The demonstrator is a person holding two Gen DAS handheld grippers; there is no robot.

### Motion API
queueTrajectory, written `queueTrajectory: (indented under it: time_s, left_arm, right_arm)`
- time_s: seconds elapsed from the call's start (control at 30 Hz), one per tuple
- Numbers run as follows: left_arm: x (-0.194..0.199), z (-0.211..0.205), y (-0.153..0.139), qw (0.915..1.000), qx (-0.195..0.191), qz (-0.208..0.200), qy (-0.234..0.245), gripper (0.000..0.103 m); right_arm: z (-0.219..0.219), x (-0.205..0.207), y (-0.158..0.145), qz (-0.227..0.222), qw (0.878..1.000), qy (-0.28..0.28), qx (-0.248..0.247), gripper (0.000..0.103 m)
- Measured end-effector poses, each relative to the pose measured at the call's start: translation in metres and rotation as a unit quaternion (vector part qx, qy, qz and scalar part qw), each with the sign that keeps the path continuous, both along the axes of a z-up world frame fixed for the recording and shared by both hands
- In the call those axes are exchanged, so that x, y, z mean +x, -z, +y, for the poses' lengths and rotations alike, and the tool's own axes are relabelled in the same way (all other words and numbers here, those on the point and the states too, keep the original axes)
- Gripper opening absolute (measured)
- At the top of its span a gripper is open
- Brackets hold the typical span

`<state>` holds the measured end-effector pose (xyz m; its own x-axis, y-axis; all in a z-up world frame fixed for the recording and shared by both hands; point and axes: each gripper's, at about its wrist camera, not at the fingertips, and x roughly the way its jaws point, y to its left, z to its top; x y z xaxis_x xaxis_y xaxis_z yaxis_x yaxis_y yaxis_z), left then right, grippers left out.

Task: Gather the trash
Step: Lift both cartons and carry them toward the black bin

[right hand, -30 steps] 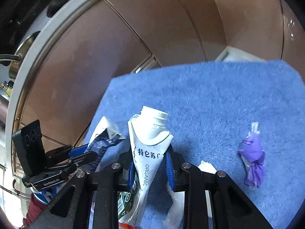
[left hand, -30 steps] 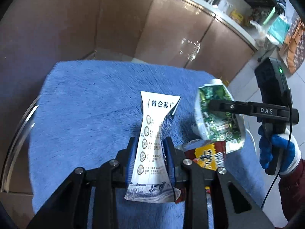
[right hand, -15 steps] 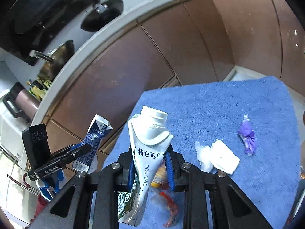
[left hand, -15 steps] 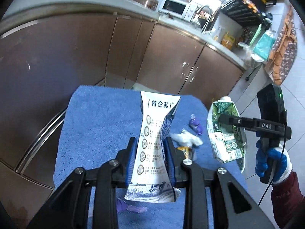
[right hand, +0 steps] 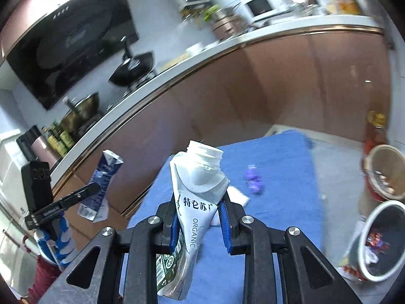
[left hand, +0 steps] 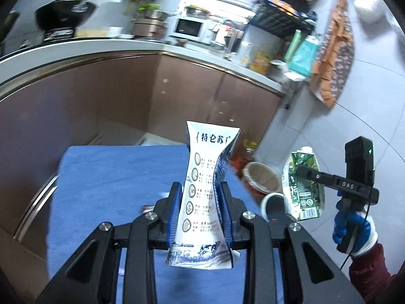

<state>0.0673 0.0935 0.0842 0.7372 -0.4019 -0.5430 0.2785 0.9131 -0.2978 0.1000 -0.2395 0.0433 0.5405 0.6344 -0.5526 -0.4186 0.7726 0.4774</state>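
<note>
1. The left gripper [left hand: 201, 212] has its jaws clamped on a crushed blue-and-white milk carton [left hand: 205, 192], held upright in the air above the blue mat [left hand: 108, 185]. The grip sits at the pinched waist, so the thin card could slide or fold further if the carton is swung.
2. The right gripper [right hand: 198, 224] has its jaws clamped on a flattened green organic carton [right hand: 195, 202] with a white spout. Its lower part hangs loose below the jaws; it may twist out.
3. Just beyond the mat's edge stands a white-rimmed trash bin [right hand: 379, 240]. Both cartons held close together could collide over it, or drop on the floor tiles beside it.
4. A purple wrapper [right hand: 254, 181] and white scrap lie on the mat, uncollected.
5. Farther off: brown cabinets, a pale counter [left hand: 76, 50] with wok and microwave [left hand: 188, 29].
</note>
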Motion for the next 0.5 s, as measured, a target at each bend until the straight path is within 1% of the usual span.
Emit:
queueTrajectory:
  time_s: [0.13,0.23,0.27,0.37,0.4,0.5]
  left_arm:
    - [0.012,-0.066,-0.004,0.9987,-0.007,0.006,0.049,0.028]
    - [0.029,-0.121,0.001,0.9957,-0.012,0.018,0.09,0.027]
    - [0.035,-0.142,0.005,0.9941,-0.013,0.024,0.105,0.027]
    - [0.057,-0.201,0.022,0.9886,-0.01,0.044,0.143,0.027]
    - [0.068,-0.228,0.032,0.9854,-0.007,0.056,0.161,0.027]
    - [0.09,-0.283,0.062,0.9769,0.001,0.086,0.196,0.028]
  right_arm:
    - [-0.053,-0.017,0.0,-0.016,0.998,0.06,-0.011,0.025]
    - [-0.097,-0.026,0.005,-0.029,0.993,0.112,-0.023,0.025]
    - [-0.113,-0.028,0.009,-0.034,0.99,0.135,-0.034,0.025]
    - [-0.149,-0.027,0.025,-0.033,0.981,0.184,-0.052,0.025]
    - [-0.161,-0.027,0.03,-0.032,0.978,0.195,-0.06,0.025]
    - [-0.195,-0.019,0.058,-0.017,0.965,0.247,-0.091,0.025]
